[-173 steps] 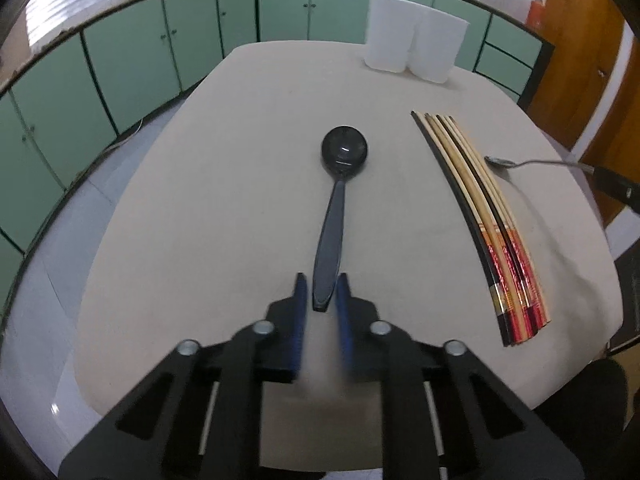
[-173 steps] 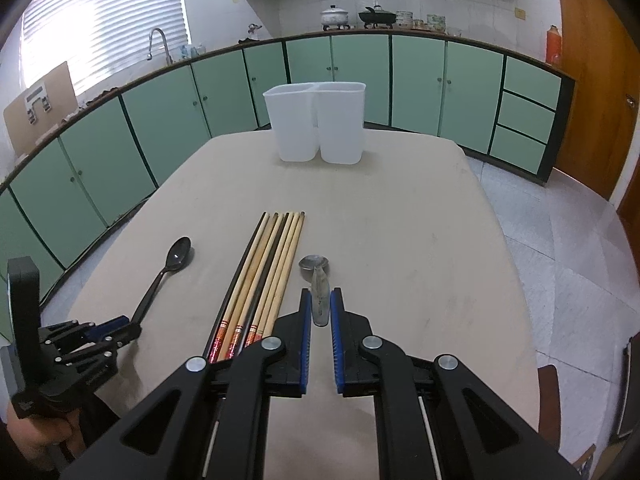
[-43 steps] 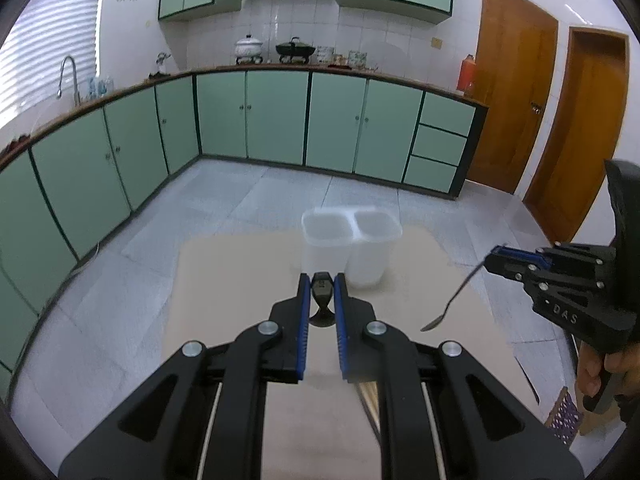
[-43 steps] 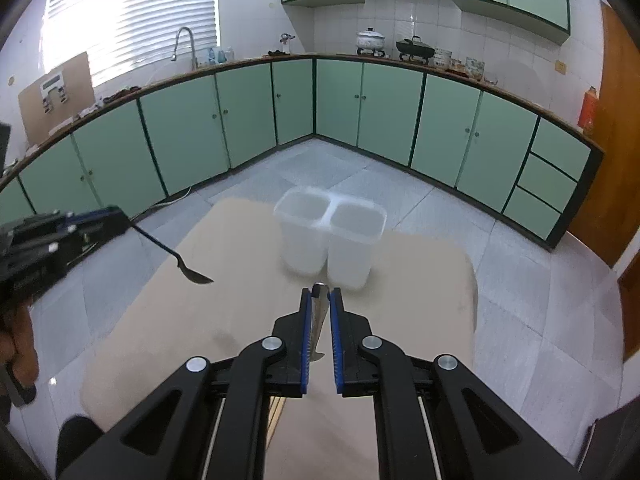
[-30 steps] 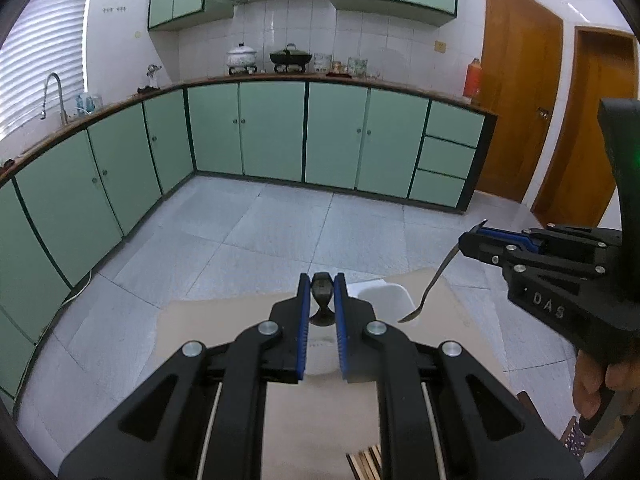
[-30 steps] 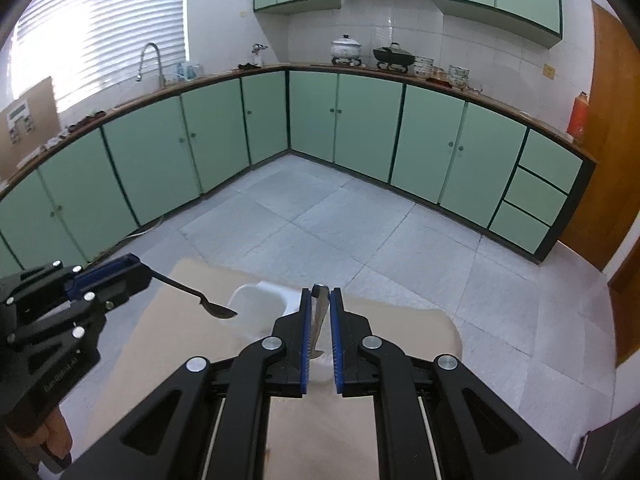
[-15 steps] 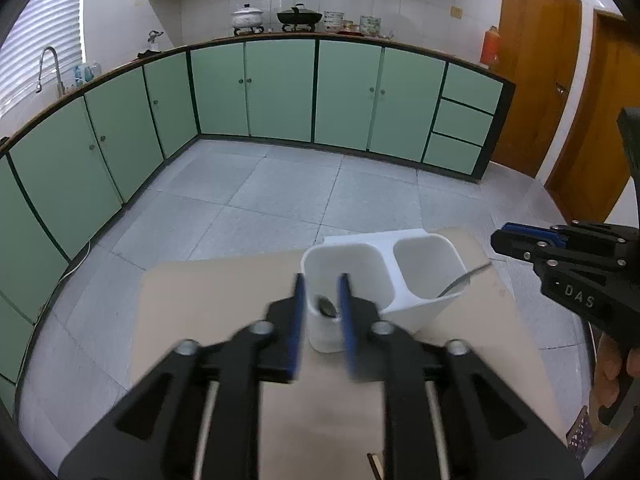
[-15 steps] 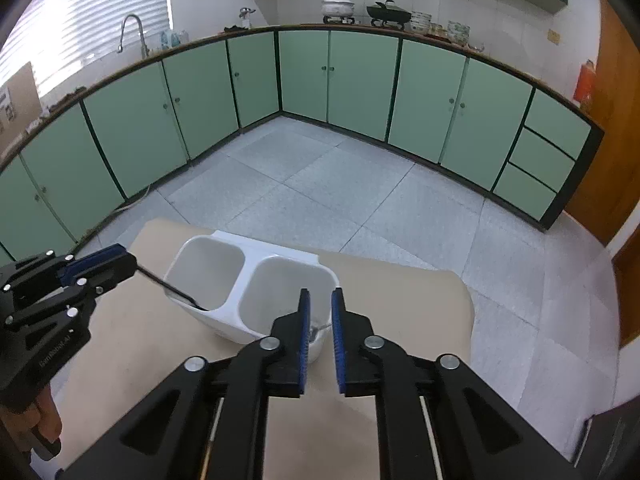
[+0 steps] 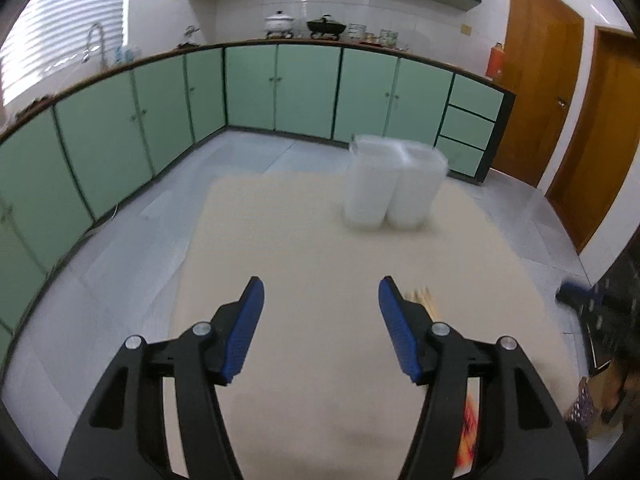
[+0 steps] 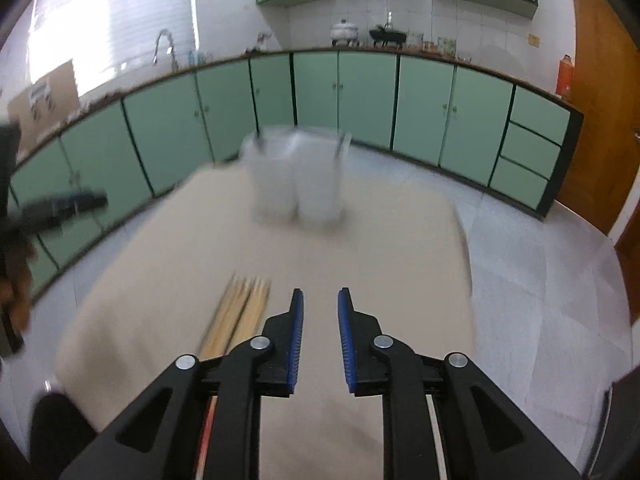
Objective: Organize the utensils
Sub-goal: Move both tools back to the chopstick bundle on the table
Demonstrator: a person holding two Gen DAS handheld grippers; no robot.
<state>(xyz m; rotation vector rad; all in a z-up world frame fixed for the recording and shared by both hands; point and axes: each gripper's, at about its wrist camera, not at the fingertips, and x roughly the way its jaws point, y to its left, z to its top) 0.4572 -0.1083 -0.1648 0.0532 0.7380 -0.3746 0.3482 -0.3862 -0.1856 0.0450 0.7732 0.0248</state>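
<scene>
Both spoons dropped, both grippers backing off empty.

Left gripper (image 9: pixel 320 294) fingers gape wide, right gripper (image 10: pixel 320 304) fingers part narrowly; spoon handles now stand in the white two-compartment holder (image 10: pixel 296 178), while chopsticks (image 10: pixel 240 308) lie on the table (image 9: pixel 304 240) awaiting pickup.

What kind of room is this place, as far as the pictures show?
Most likely a home kitchen: green cabinets under a long counter, pots on it below a hood, and a sink tap by the window.

Two claws (image 9: pixel 320 292) (image 10: pixel 320 300), one two-compartment holder (image 10: pixel 296 176), one chopstick bundle (image 10: pixel 236 312).
</scene>
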